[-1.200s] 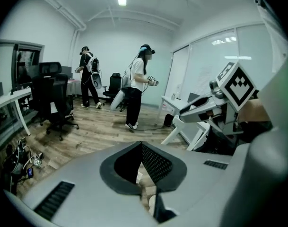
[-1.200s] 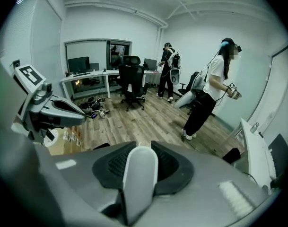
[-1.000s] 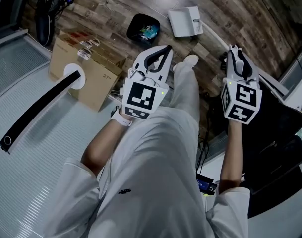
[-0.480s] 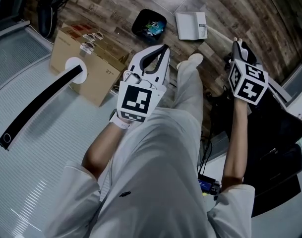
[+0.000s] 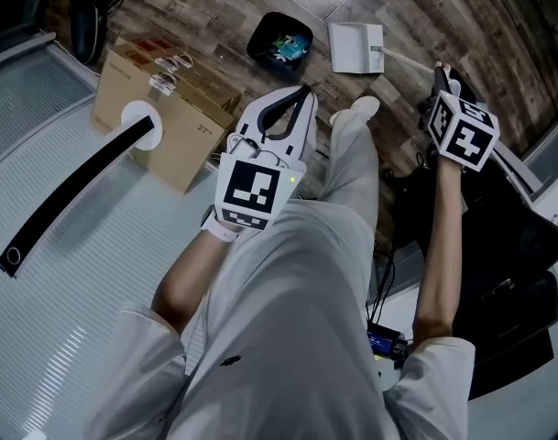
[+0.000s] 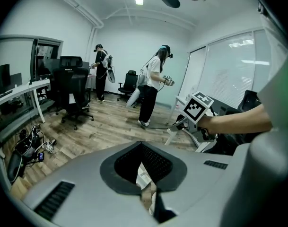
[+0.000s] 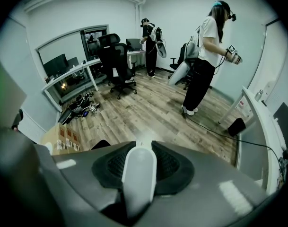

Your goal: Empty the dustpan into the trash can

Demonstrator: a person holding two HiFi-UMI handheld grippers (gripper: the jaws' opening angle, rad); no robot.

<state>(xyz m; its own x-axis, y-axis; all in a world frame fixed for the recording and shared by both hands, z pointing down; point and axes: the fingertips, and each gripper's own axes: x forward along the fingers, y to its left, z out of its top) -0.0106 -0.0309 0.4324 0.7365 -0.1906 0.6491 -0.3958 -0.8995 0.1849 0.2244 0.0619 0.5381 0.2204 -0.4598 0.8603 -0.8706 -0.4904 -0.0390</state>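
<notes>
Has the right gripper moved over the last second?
Yes. The right gripper, on the white dustpan handle, has shifted up-picture, closer to level with the round black trash can.

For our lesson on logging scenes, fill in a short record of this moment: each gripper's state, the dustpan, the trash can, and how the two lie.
left gripper: shut, empty
right gripper: shut on the dustpan handle
dustpan: white, beside the trash can, apart from it
trash can: black, colourful rubbish inside
stage: dustpan not yet over the trash can
</notes>
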